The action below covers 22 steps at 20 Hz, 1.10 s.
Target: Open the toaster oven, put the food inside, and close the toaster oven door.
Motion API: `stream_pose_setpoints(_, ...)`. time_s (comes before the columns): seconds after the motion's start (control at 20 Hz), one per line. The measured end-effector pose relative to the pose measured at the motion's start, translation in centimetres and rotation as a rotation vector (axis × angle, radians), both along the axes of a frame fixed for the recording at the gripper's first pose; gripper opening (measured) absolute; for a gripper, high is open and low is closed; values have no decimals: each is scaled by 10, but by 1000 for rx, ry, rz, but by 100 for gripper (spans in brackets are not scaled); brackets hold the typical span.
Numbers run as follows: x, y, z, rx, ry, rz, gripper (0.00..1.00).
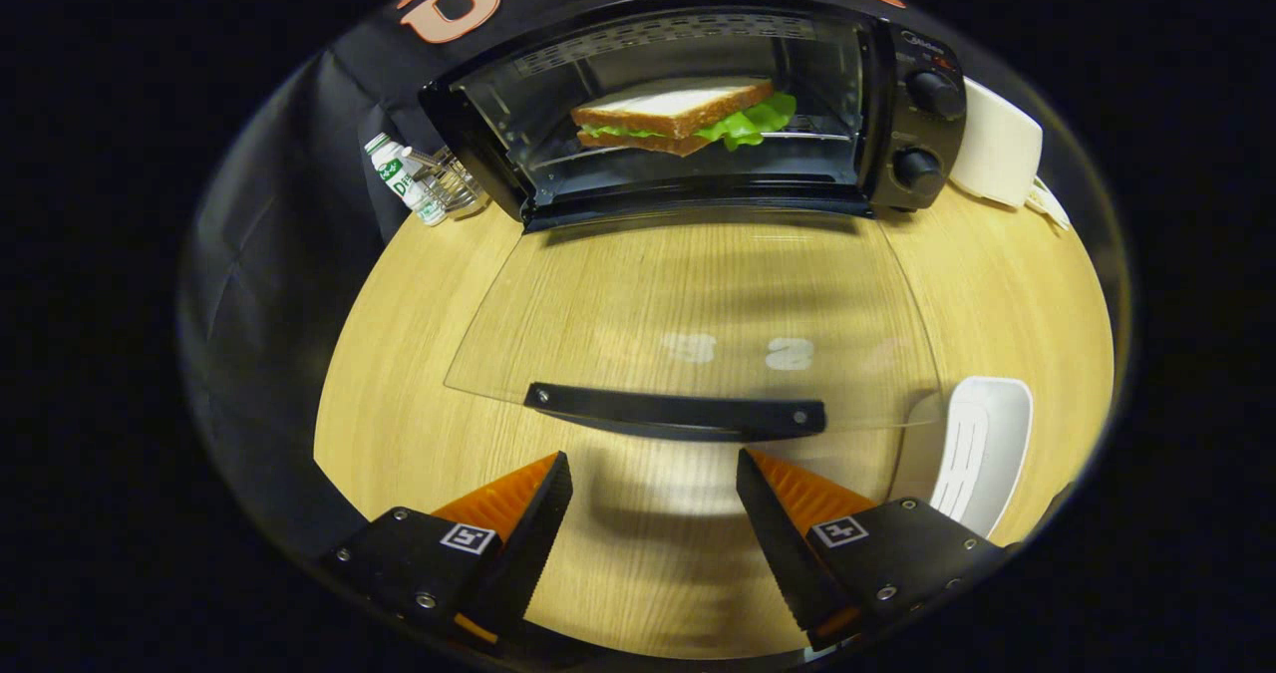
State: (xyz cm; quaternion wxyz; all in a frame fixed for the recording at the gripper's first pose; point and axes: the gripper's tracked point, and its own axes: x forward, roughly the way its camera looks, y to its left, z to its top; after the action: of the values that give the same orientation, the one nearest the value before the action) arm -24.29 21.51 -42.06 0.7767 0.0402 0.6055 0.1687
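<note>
One toaster oven, one sandwich, one bottle, two knobs.

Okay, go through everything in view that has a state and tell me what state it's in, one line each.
Toaster oven: open.
Glass door: folded down flat over the table, handle toward the gripper.
Sandwich: inside the oven, on the rack.
Gripper: open, empty, fingers just short of the handle.
Small bottle: upright, capped, left of the oven.
</note>
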Motion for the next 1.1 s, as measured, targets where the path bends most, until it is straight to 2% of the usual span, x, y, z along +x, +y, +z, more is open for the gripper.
stream_pose_setpoints(0.15,-5,8,-2,-2,15,24,99)
stream_pose_setpoints(0.3,9,13,19,16,-62,45,99)
stream_pose_setpoints(0.5,57,9,50,16,-186,33,98)
stream_pose_setpoints(0.9,147,-14,98,16,-357,-79,98)
stream_pose_setpoints(1.1,177,-22,139,23,-472,-77,98)
